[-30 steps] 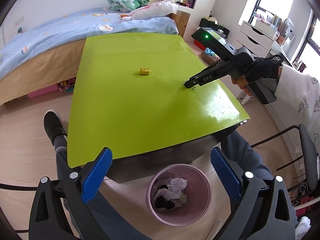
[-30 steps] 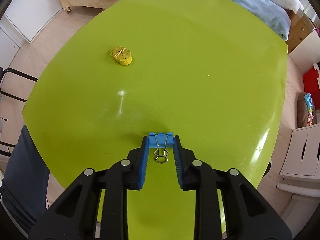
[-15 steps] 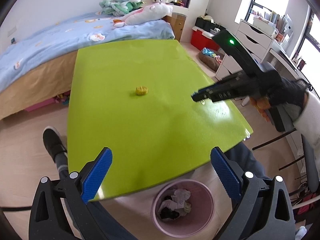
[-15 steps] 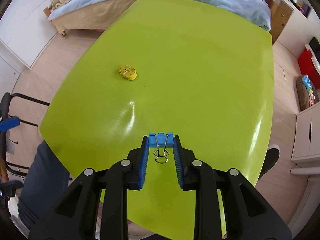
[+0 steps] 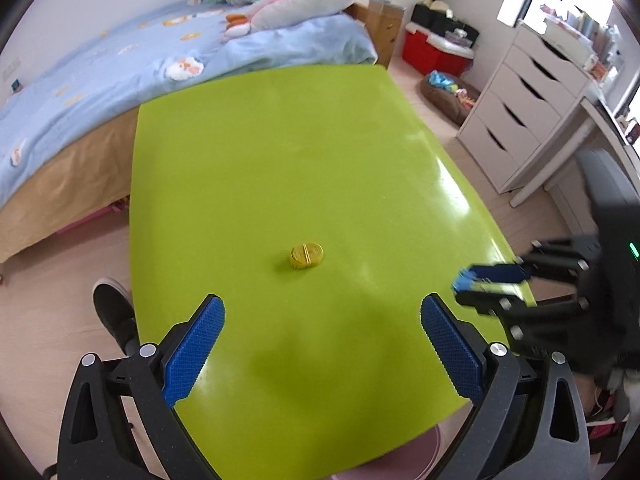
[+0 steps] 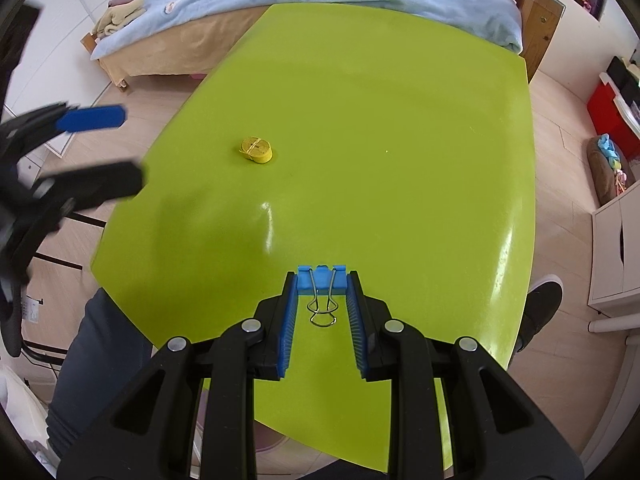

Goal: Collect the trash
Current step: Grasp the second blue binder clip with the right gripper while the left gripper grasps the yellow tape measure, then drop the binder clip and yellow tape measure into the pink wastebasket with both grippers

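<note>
A small yellow roll [image 5: 306, 255] lies near the middle of the green table [image 5: 280, 160]; it also shows in the right wrist view [image 6: 257, 149]. My right gripper [image 6: 322, 286] is shut on a blue binder clip [image 6: 321, 280] and holds it above the table's near right part. In the left wrist view that gripper [image 5: 464, 286] shows blurred at the right edge. My left gripper [image 5: 320, 316] is open and empty above the table's near edge, short of the yellow roll. It shows at the left of the right wrist view [image 6: 104, 144].
A bed with a blue cover [image 5: 160, 52] runs along the table's far side. White drawers [image 5: 520, 100] and a red box [image 5: 432, 46] stand at the right. The rim of a pink bin [image 5: 400, 468] shows under the table's near edge. A person's shoe [image 5: 116, 312] is at the left.
My left gripper has risen and moved forward over the table, so the pink bin has dropped almost out of view. My right gripper has lifted the clip and drawn it back toward the near edge.
</note>
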